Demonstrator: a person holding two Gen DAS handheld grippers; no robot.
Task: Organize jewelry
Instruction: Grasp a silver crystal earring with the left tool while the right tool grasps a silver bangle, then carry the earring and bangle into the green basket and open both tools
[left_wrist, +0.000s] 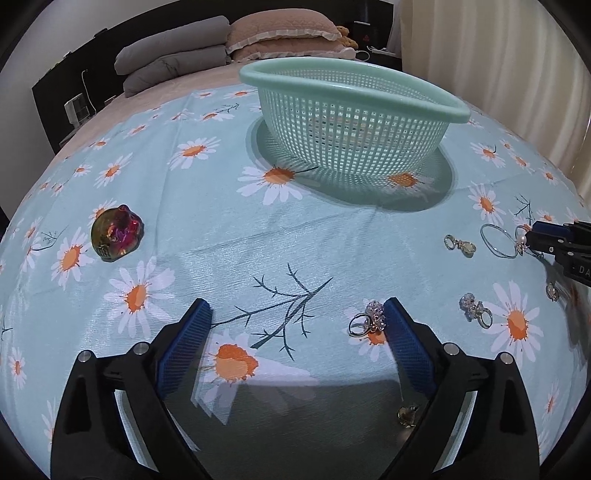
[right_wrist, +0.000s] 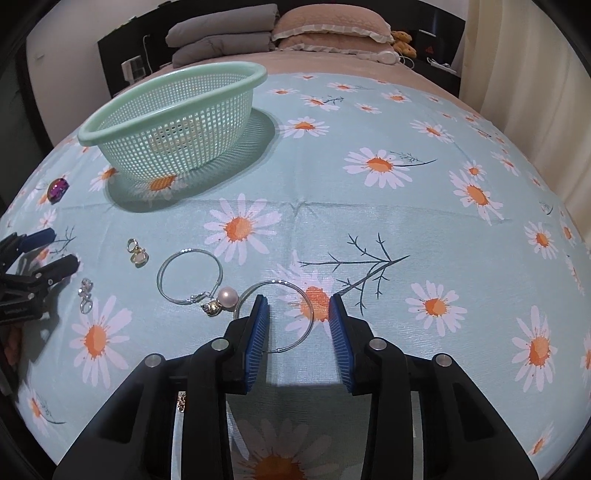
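Note:
My left gripper (left_wrist: 297, 310) stands open wide just above the daisy-print cloth. A silver ring with a beaded cluster (left_wrist: 369, 319) lies on the cloth just inside its right finger, and nothing is gripped. My right gripper (right_wrist: 298, 301) is open over a thin silver hoop (right_wrist: 312, 314). Its left finger covers part of the hoop, whose right arc lies between the pads, untouched. A pearl earring (right_wrist: 226, 296) and a second hoop (right_wrist: 190, 275) lie just to the left. The mint mesh basket (left_wrist: 354, 92) (right_wrist: 170, 96) stands farther back.
A gold earring (right_wrist: 137, 253) and a crystal earring (right_wrist: 85, 295) lie between the two grippers. An iridescent brooch (left_wrist: 116, 234) sits far left. Another crystal ring (left_wrist: 476, 310) lies right of the left gripper. Pillows and folded blankets (left_wrist: 173, 59) are at the back of the bed.

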